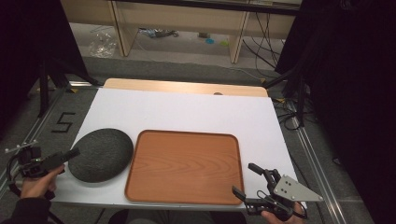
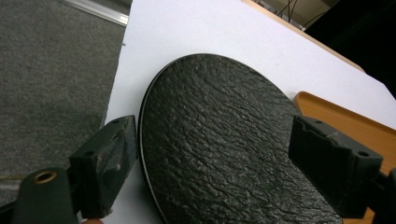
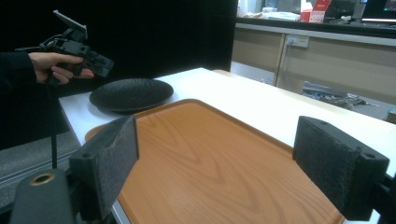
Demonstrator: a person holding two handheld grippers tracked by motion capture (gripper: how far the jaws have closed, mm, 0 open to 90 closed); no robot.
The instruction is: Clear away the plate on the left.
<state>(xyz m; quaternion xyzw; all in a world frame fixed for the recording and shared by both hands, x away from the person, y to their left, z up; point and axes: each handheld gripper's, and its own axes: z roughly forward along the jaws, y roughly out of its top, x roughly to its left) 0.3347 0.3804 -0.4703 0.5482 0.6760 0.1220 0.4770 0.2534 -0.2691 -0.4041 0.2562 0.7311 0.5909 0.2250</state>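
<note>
A round black plate (image 1: 99,154) with a rough texture lies on the white table (image 1: 187,109), left of an empty wooden tray (image 1: 184,165). My left gripper (image 1: 72,154) hovers at the plate's left edge, open. In the left gripper view its fingers (image 2: 112,154) stand wide apart with the plate (image 2: 219,140) below and between them, and the tray (image 2: 336,116) beyond. My right gripper (image 1: 245,179) is open at the tray's near right corner. In the right gripper view its jaws frame the tray (image 3: 205,158), with the plate (image 3: 130,93) and the left gripper (image 3: 95,63) farther off.
The table's front edge runs just below the tray and plate. The far half of the white table is bare. Metal rails (image 1: 317,154) flank the table; a "5" mark (image 1: 63,122) is on the floor at left. Cables (image 1: 289,112) lie at the right.
</note>
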